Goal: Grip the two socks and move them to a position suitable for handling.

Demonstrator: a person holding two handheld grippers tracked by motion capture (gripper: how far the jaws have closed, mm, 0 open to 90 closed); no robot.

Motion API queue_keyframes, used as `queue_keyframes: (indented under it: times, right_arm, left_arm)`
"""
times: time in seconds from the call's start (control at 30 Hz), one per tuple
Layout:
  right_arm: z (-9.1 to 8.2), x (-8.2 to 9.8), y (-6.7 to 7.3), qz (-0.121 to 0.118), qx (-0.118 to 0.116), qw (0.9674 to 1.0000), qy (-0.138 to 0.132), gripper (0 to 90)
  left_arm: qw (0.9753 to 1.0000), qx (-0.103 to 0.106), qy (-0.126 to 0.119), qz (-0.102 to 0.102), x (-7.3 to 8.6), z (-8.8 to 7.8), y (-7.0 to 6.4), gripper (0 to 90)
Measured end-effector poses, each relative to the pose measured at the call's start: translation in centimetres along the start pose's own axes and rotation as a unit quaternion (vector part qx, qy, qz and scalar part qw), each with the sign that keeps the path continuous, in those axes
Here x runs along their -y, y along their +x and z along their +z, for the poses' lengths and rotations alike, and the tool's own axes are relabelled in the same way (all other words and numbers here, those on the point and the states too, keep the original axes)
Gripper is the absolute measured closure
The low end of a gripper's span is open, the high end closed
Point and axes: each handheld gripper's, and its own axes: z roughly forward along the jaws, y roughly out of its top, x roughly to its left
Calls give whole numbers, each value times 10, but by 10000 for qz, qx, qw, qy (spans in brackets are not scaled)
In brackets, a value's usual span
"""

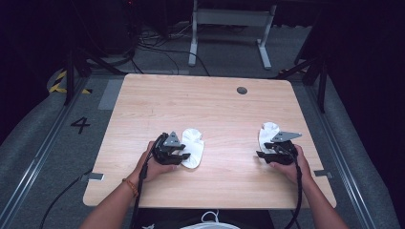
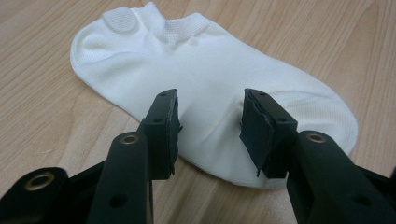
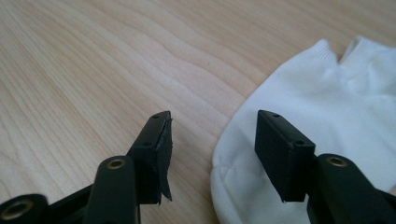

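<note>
Two white ankle socks lie flat on the wooden table (image 1: 205,100). The left sock (image 1: 195,142) (image 2: 187,60) sits just right of my left gripper (image 1: 183,153) (image 2: 210,116). That gripper's jaws stand apart over the sock's middle, low on the cloth, and a small wrinkle runs between the pads. The right sock (image 1: 267,130) (image 3: 327,102) lies just beyond my right gripper (image 1: 261,153) (image 3: 212,135). Its jaws are apart too: the sock's rounded edge lies between them and one finger (image 3: 280,149) hangs over the cloth. Neither gripper has lifted anything.
A round dark grommet (image 1: 242,90) is set in the table's far side. Beyond the table stand a white metal frame (image 1: 229,28) and loose cables on grey carpet. Both forearms come in from the near edge.
</note>
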Motion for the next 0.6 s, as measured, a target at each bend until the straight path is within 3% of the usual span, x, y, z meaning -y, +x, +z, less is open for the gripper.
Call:
queue_keyframes:
  times: [0.23, 0.27, 0.37, 0.4, 0.6]
  right_arm:
    - [0, 2, 3, 45, -261, 9996, -30, 457]
    - [-1, 4, 10, -119, -296, 9995, -32, 464]
    - [-4, 5, 15, -217, -407, 9989, 33, 468]
    - [-9, 7, 22, -380, -528, 9978, 100, 481]
    - [-28, 17, 37, -682, -897, 9933, 252, 504]
  left_arm:
    - [9996, -132, 147, -188, 0, -6, 0, 345]
    - [9996, -190, 65, -188, 0, -12, -1, 333]
    - [9996, -235, -94, -158, -1, -19, -1, 325]
    - [9994, -267, -192, -128, -1, -26, -2, 325]
    - [9992, -340, -200, -24, 1, -36, -5, 325]
